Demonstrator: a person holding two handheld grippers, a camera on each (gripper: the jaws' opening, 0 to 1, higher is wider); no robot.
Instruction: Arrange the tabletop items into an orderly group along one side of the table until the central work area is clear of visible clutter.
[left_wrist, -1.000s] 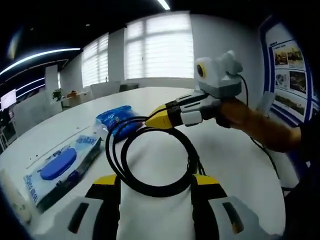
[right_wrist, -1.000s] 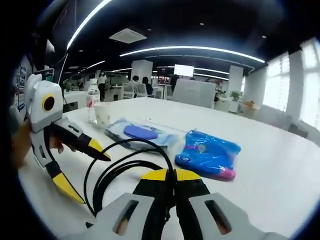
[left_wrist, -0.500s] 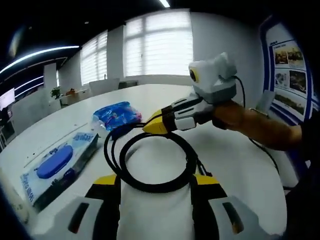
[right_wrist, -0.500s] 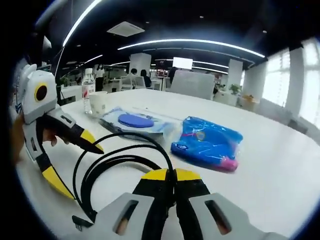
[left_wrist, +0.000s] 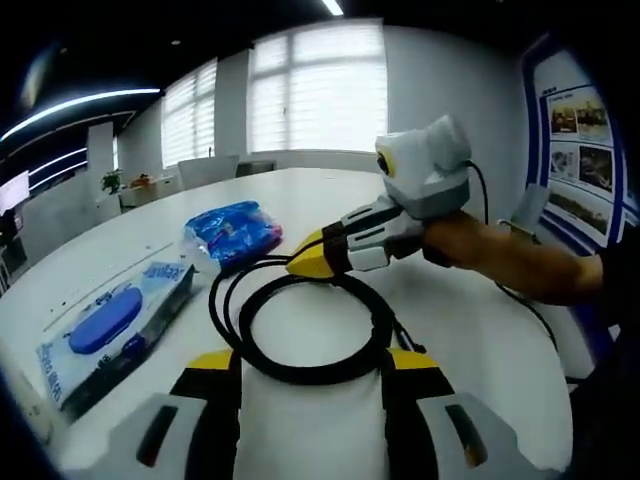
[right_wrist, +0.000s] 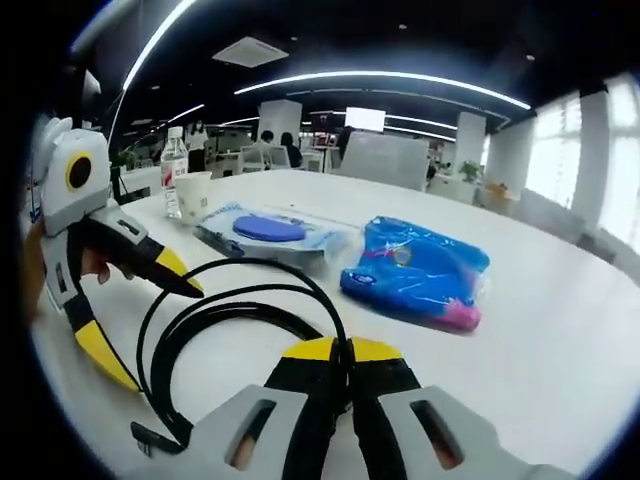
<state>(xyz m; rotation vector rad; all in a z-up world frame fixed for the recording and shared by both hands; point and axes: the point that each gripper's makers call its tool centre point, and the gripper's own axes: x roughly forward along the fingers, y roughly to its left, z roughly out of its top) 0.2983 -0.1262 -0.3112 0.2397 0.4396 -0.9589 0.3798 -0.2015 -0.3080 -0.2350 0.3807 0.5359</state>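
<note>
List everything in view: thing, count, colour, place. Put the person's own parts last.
Cable: one, black, coiled on the table between the claws.
Wipes pack: one, clear with a blue lid, beyond the cable.
Blue bag: one, blue with pink, beside the wipes pack.
Water bottle: one, clear, far table edge.
Paper cup: one, white, beside the bottle.
Table: one, white.
Left claw: yellow-tipped, open by the coil.
Right claw: yellow-tipped, shut on the cable.
Hand: one, holding the right claw.

Both views were brightly lit. Daylight was admitted through the tall blown-out white windows (left_wrist: 315, 90), and long white ceiling light strips (right_wrist: 390, 82) were curved by the fisheye distortion. Soft glare was cast on the glossy white tabletop (right_wrist: 560, 330). Edges were stretched and slightly blurred; shadows were faint.
</note>
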